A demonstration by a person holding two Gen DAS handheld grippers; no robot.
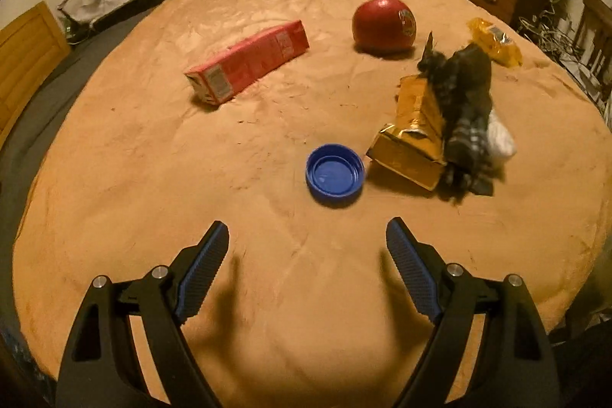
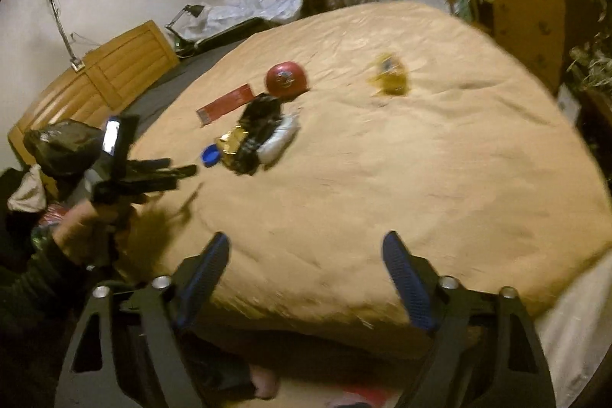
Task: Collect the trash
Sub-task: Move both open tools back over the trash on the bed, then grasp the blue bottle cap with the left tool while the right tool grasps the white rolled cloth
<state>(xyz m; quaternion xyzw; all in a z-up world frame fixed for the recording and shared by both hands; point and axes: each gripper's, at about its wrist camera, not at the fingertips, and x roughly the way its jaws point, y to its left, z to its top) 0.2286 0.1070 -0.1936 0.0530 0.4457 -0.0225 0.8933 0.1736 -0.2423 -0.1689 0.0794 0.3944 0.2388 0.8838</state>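
Two ribbed claws (image 1: 307,236) (image 2: 306,247) agape, round blue cap (image 1: 335,175), crinkled gold foil (image 1: 415,136)

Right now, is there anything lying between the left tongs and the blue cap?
No. In the left wrist view, only bare orange bedcover lies between the open left tongs and the blue cap.

From my right wrist view, the crumpled yellow wrapper (image 2: 388,79) is motion-smeared. The black plastic bag (image 1: 464,113) covers part of the gold foil packet (image 1: 411,136) and most of something white (image 1: 501,140) I cannot identify.
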